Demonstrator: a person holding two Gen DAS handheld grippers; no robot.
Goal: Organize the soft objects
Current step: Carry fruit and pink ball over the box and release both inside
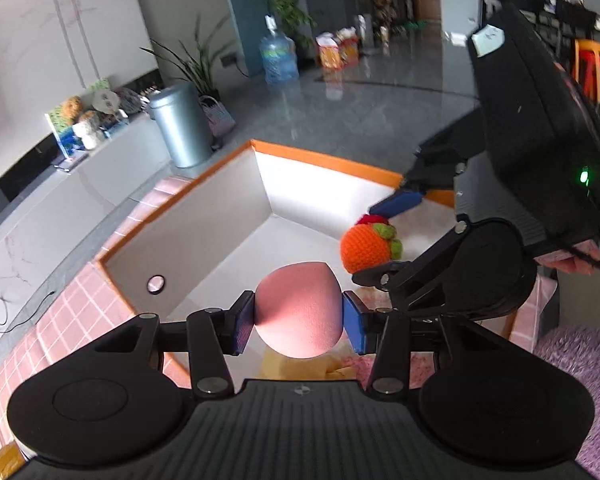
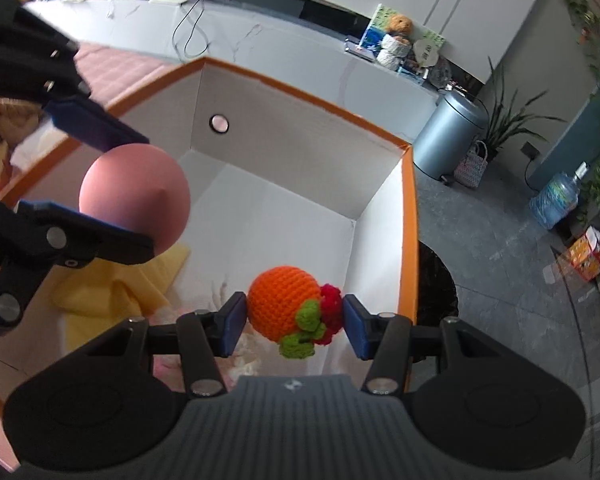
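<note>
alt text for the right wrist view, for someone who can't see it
The right gripper pinches an orange crocheted ball over a white box with an orange rim. At left, the left gripper holds a pink sponge egg above a yellow cloth in the box.

Matt foam sponge (image 1: 299,311), crocheted yarn ball (image 2: 286,307), glossy floor (image 1: 360,112)

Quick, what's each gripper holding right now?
Left gripper: shut on the pink sponge.
Right gripper: shut on the orange crochet fruit.
</note>
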